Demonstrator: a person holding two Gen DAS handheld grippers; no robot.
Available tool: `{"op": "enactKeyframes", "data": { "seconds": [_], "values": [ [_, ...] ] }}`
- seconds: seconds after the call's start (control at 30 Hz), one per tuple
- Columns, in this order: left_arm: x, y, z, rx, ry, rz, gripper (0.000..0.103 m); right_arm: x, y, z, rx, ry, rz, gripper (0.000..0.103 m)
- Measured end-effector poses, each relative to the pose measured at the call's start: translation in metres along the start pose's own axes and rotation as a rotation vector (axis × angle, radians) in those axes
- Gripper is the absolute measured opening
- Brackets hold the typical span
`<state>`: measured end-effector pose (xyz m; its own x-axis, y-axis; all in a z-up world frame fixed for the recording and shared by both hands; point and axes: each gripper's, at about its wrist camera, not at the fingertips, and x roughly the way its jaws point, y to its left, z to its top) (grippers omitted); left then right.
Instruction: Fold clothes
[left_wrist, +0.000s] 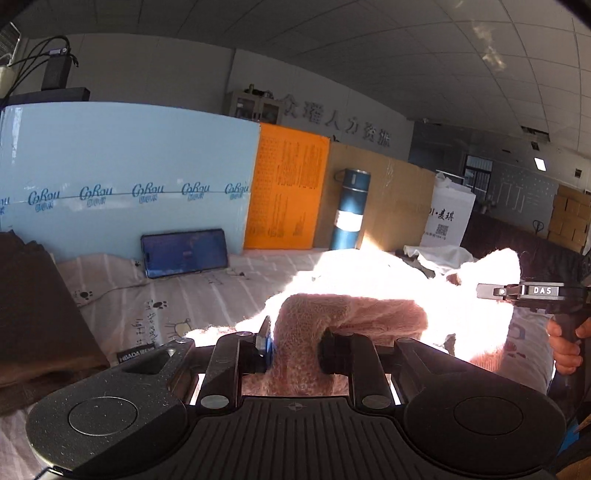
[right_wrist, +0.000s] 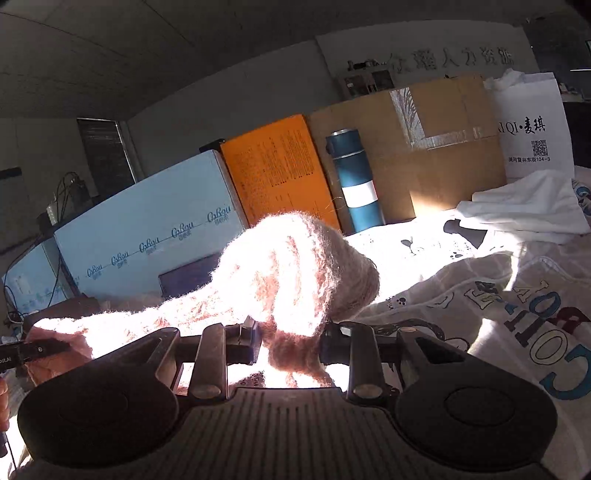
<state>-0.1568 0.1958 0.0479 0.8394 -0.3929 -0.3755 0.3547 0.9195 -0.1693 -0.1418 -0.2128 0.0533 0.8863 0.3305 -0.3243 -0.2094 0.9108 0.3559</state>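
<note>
Fuzzy pink knitted sweater (left_wrist: 351, 314) hangs bunched and sunlit, both grippers' jaws clamped on it: left gripper (left_wrist: 295, 350), right gripper (right_wrist: 290, 345); behind it, a blue steel flask (right_wrist: 356, 184).

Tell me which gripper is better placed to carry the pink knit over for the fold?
Probably the right gripper: it holds the pink knit raised off the bedsheet; the left gripper clamps its part low.
</note>
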Motion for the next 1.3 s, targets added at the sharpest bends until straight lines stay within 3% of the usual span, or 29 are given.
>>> {"op": "enactKeyframes", "data": {
  "seconds": [0.07,0.17,0.23,0.27,0.33,0.4,0.5,0.6,0.77,0.83,0.93,1.1,1.23,1.3],
  "values": [
    [0.013,0.006,-0.007,-0.022,0.033,0.018,0.022,0.012,-0.005,-0.007,0.022,0.034,-0.018,0.028],
    [0.025,0.014,-0.010,-0.051,0.025,0.035,0.025,0.026,-0.011,-0.015,0.050,0.070,-0.041,0.039],
    [0.028,0.018,-0.009,-0.067,0.004,0.046,0.029,0.026,-0.011,-0.016,0.041,0.060,-0.040,0.055],
    [0.031,0.020,-0.010,-0.082,-0.004,0.041,0.033,0.024,-0.012,-0.018,0.034,0.057,-0.041,0.059],
    [0.034,0.027,-0.014,-0.124,-0.019,0.023,0.043,0.020,-0.015,-0.022,0.036,0.061,-0.044,0.077],
    [0.039,0.034,-0.016,-0.166,-0.030,0.012,0.062,0.014,-0.018,-0.027,0.056,0.068,-0.036,0.080],
    [0.042,0.045,-0.020,-0.230,-0.031,-0.022,0.076,0.007,-0.022,-0.035,0.083,0.082,-0.028,0.081],
    [0.037,0.050,-0.021,-0.242,-0.031,-0.076,0.093,0.006,-0.021,-0.043,0.104,0.112,-0.031,0.081],
    [0.013,0.047,-0.024,-0.123,-0.070,-0.122,0.102,0.016,-0.020,-0.050,0.127,0.161,-0.038,0.075],
    [0.006,0.041,-0.027,-0.030,-0.032,-0.110,0.102,0.019,-0.021,-0.051,0.134,0.162,-0.038,0.058],
    [-0.004,0.024,-0.037,0.157,0.047,-0.098,0.102,0.021,-0.023,-0.051,0.142,0.160,-0.050,0.054],
    [-0.012,0.001,-0.059,0.385,0.166,-0.091,0.102,0.022,-0.025,-0.051,0.142,0.154,-0.065,0.053],
    [-0.002,0.002,-0.068,0.410,0.216,-0.005,0.101,0.020,-0.023,-0.057,0.123,0.144,-0.085,0.043],
    [0.002,0.004,-0.064,0.400,0.189,0.001,0.097,0.019,-0.023,-0.059,0.122,0.137,-0.092,0.033]
  ]
}}
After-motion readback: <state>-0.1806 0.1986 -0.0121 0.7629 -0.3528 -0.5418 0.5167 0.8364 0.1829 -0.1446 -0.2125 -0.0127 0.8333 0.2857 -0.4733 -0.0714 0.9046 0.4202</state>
